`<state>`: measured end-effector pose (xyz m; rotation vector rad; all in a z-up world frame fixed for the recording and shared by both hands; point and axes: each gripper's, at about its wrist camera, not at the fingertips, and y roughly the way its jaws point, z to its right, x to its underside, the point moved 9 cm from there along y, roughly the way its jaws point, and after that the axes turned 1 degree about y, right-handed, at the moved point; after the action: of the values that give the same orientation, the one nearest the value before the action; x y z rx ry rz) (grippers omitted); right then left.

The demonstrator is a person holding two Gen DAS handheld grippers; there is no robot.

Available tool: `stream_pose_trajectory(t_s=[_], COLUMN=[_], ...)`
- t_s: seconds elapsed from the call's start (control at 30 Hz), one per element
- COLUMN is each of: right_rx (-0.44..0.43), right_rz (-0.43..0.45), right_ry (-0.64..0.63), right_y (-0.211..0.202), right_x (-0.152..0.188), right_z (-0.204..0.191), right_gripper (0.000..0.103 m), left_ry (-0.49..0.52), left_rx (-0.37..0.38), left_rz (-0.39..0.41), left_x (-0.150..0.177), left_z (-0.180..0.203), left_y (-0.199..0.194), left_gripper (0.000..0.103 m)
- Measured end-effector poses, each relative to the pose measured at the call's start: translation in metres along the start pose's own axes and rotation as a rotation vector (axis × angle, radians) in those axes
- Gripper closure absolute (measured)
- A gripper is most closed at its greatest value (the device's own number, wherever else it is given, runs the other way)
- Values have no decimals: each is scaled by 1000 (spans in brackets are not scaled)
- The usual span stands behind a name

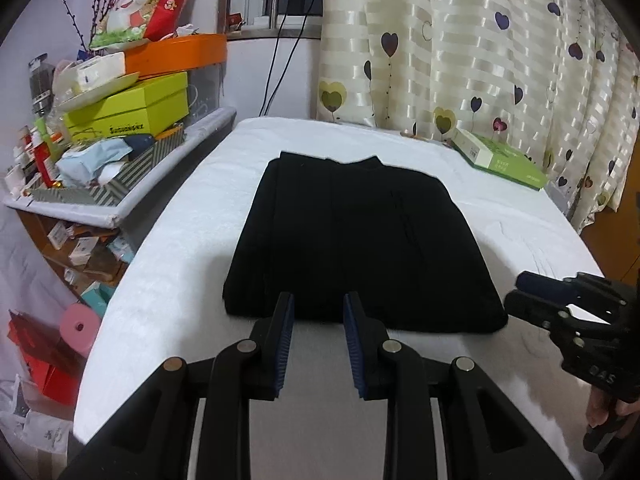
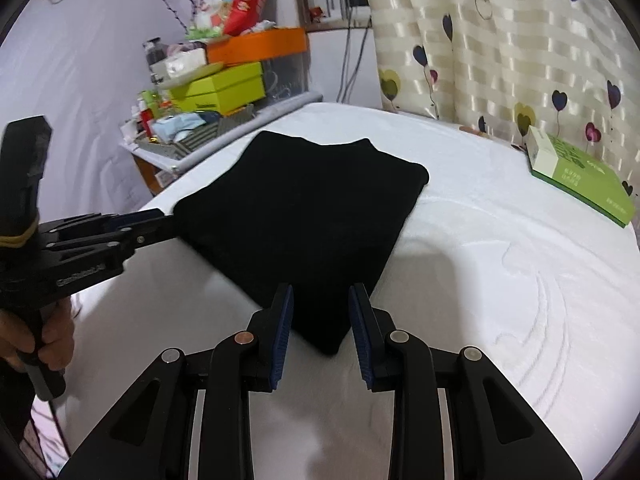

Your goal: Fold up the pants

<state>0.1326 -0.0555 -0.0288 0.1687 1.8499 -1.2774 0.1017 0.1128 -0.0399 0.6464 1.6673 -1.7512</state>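
The black pants [image 1: 352,240] lie folded into a compact rectangle on the white bed cover [image 1: 192,240]. In the left wrist view my left gripper [image 1: 319,300] is open at the pants' near edge, with nothing pinched between the blue pads. My right gripper [image 1: 520,292] shows at the right, by the near right corner. In the right wrist view the right gripper [image 2: 321,292] is open, and the near corner of the pants [image 2: 312,216] lies between its fingers. The left gripper [image 2: 162,222] points at the pants' left corner.
A green box [image 1: 500,160] [image 2: 580,176] rests on the bed at the back right. A cluttered shelf [image 1: 120,140] with stacked boxes stands along the bed's left side. A heart-patterned curtain [image 1: 460,40] hangs behind. A hand [image 2: 36,340] holds the left gripper's handle.
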Motion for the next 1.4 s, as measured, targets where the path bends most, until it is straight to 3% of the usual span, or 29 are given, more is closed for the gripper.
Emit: stream_pose_trajectory(t_s=[0.07, 0.53, 0.8, 1.4], right_rx=[-9, 70, 82, 79], right_rz=[-10, -81, -123, -124], right_ry=[-6, -28, -45, -45], right_y=[-6, -15, -6, -5], right_x=[11, 65, 71, 71], right_z=[-3, 6, 5, 4], right_gripper=[60, 60, 57, 54], left_ry=[-15, 13, 25, 37], left_rx=[2, -80, -99, -106], left_rz=[-14, -53, -96, -99], left_x=[9, 51, 57, 55], left_z=[3, 25, 23, 25], left_y=[-3, -6, 6, 10], left_gripper=[74, 74, 74, 71])
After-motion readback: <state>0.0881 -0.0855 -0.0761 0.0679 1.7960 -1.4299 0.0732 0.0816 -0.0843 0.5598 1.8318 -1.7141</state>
